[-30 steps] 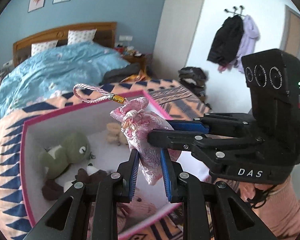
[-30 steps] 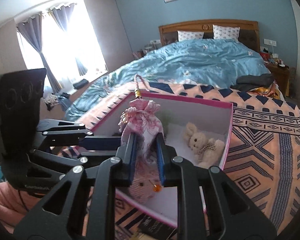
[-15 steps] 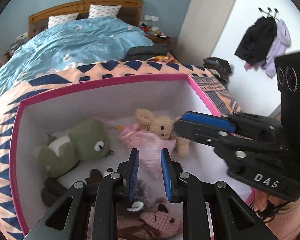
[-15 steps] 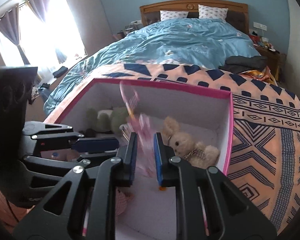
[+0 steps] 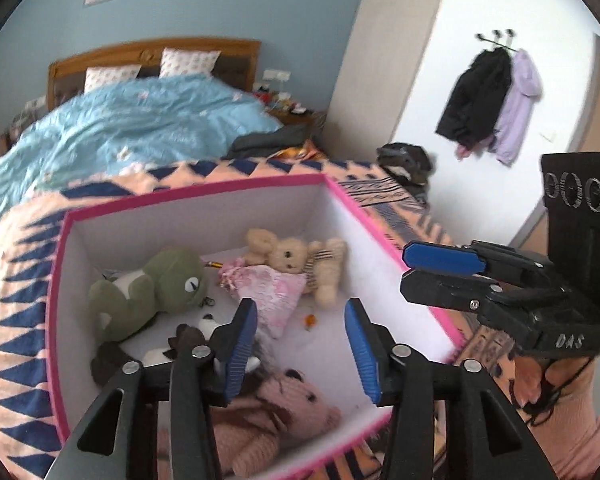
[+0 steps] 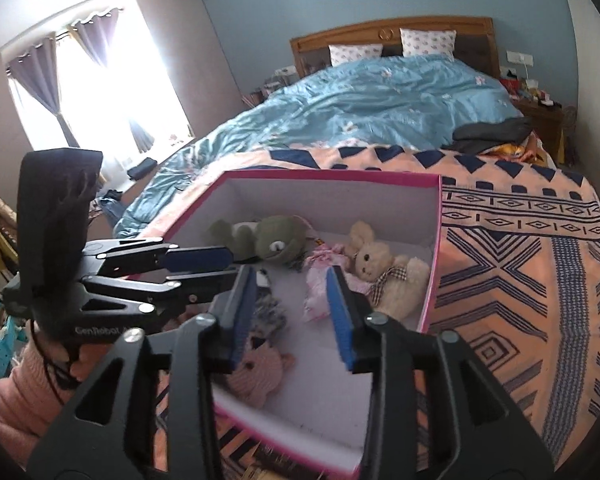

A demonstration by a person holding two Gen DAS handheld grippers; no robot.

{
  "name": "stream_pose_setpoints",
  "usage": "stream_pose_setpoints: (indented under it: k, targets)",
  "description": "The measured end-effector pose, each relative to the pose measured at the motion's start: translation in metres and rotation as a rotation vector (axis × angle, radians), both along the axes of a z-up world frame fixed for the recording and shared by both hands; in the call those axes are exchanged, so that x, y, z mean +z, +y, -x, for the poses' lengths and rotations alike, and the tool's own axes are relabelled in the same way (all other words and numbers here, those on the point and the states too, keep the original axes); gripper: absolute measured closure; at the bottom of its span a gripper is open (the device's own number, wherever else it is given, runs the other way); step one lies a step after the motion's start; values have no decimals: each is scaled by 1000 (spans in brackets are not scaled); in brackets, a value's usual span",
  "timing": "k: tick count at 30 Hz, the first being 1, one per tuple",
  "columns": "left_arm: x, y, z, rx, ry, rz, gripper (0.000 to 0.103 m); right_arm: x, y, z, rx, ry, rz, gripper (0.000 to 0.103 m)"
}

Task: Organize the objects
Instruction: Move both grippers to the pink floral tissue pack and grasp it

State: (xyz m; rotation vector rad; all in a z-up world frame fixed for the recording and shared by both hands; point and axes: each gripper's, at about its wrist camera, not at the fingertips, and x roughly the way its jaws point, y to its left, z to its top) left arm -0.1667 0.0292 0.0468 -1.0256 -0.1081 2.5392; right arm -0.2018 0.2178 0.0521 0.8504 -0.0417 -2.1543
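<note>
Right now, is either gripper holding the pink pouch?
No, the pink pouch lies in the box beside the beige bunny; both grippers are open.

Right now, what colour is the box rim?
Bright pink rim, white inside; clearest in the left wrist view.

A patterned blanket [image 6: 520, 280] covers the bed [image 6: 380, 96], bearing the pink-rimmed box [image 6: 434, 256].

Black two-finger grippers, left [image 5: 300, 346] and right [image 6: 290, 312], with ribbed blue pads, silver screws, white "DAS" and "GenRobot" lettering, black cables; pink knit sleeves.
</note>
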Motion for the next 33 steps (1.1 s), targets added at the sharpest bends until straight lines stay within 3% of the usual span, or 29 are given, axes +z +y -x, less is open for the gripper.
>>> stream_pose_setpoints:
  k: [6,12,22,33]
  targets:
    - [7,13,-53,-90,60,-3,50,0,27,-41,15,20,20,51]
    - [-11,26,-86,-199,59,-25,50,-31,63,-68,-37,-48,7,49]
    - [-65,52,-105,-289,-85,-74,50,-106,116,-95,-154,-272,50,48]
    - [-87,73,-122,-338,-153,-114,50,-127,128,-110,-166,-345,83,46]
